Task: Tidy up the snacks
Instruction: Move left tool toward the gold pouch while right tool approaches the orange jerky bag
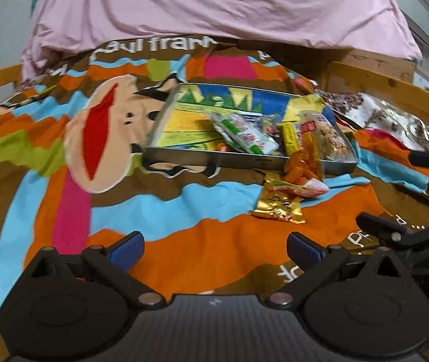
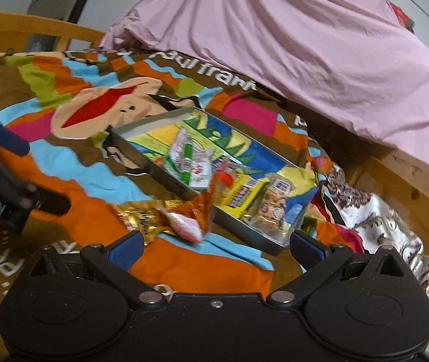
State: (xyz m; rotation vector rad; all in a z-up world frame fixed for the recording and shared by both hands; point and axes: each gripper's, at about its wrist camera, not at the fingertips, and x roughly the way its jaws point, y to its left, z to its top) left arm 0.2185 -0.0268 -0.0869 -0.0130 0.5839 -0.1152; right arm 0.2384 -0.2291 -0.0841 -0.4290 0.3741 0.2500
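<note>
A shallow metal tray point(image 1: 202, 157) point(image 2: 148, 163) with a colourful bottom lies on the patterned blanket. It holds a white-green packet point(image 1: 244, 134) point(image 2: 188, 160), a yellow packet point(image 1: 289, 135) point(image 2: 241, 194) and a clear cookie packet point(image 1: 326, 135) point(image 2: 274, 202). An orange wrapper point(image 1: 301, 163) point(image 2: 205, 211) hangs over its near rim. In front lie a gold packet point(image 1: 277, 205) point(image 2: 142, 214) and a small white-red packet point(image 1: 310, 185) point(image 2: 185, 227). My left gripper point(image 1: 216, 249) is open, low over the blanket. My right gripper point(image 2: 216, 249) is open, just short of the white-red packet.
The colourful blanket point(image 1: 166, 241) point(image 2: 72, 166) covers the bed. A pink sheet point(image 1: 214, 3) point(image 2: 304, 45) drapes over a mound behind the tray. A wooden rail point(image 1: 380, 75) point(image 2: 395, 178) and a floral cloth point(image 1: 395, 120) point(image 2: 374, 220) are at the right.
</note>
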